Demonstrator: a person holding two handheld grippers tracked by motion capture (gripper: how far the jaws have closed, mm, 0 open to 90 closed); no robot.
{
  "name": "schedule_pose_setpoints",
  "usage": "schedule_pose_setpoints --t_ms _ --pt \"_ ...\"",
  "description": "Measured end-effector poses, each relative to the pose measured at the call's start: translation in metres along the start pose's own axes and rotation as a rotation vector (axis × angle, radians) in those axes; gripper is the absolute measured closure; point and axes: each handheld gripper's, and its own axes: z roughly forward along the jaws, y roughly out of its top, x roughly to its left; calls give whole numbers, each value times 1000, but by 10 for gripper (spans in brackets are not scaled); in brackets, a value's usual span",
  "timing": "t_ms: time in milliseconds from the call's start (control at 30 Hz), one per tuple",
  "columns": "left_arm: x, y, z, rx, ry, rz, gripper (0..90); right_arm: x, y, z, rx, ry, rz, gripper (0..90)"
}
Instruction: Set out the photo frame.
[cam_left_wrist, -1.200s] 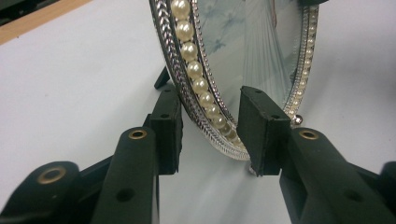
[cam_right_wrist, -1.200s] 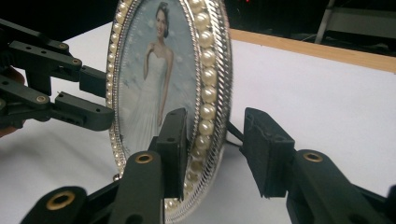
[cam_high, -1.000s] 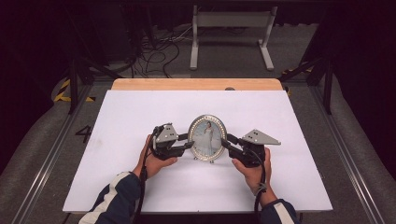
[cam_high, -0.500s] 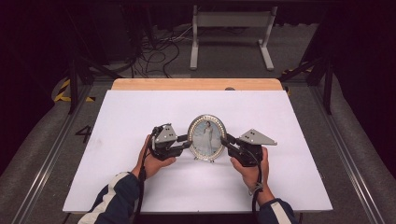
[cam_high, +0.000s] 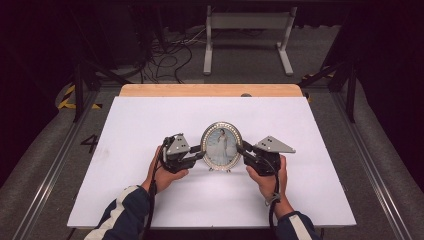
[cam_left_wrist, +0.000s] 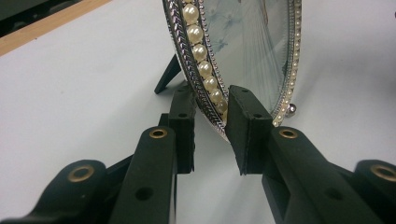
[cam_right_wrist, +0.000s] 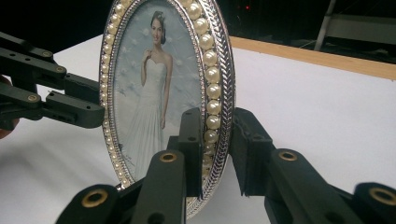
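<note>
Gripping the oval picture frame (cam_high: 221, 146) from both sides, the two grippers have closed their jaws on its pearl-studded rim. The left gripper (cam_left_wrist: 211, 123) pinches the rim's edge, one jaw behind and one in front of the glass. The right gripper (cam_right_wrist: 217, 140) clamps the opposite edge the same way. Between them the frame stands upright on the white table (cam_high: 140, 120), near its middle, its black rear prop (cam_left_wrist: 167, 74) touching the surface.

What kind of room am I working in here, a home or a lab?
Most likely a lab or recording studio, not a home: a white-covered table under dark surroundings, loose cables on the floor behind it, and a bare metal stand. The oval picture frame looks like a prop.
</note>
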Motion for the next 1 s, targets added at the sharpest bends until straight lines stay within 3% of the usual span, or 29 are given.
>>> schedule_pose_setpoints --t_ms 500,700,833,1000 --pt "-1 -1 -1 1 1 16 703 1 -1 -1 9 -12 -42 752" --pt "-3 -2 -4 2 23 22 672 1 -3 -4 24 -11 -63 745" --pt "-6 -4 -8 13 39 61 645 4 -4 -7 39 -20 -117 711" --pt "-11 -6 -13 31 53 105 581 3 -5 -11 49 0 -135 688"
